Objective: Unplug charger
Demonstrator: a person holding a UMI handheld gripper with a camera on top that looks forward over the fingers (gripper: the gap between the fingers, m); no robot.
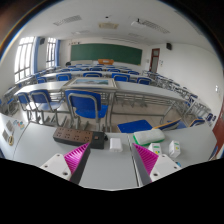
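A dark power strip (pixel 72 135) lies on the grey desk (pixel 110 170), just ahead of my left finger. A black block (pixel 97 141) sits at the strip's right end, and a small white block (pixel 115 144) lies right beside it; I cannot tell which is the charger. My gripper (pixel 112 160) is open and empty. Its magenta pads (pixel 78 157) are spread wide above the bare desk, and the black and white blocks lie just beyond the gap between the fingers.
A blue flat object (pixel 133 126), a white-and-green bundle (pixel 150 137) and a small box (pixel 167 150) lie ahead of the right finger. Rows of desks with blue chairs (pixel 85 104) fill the classroom, with a green chalkboard (pixel 105 53) at the far wall.
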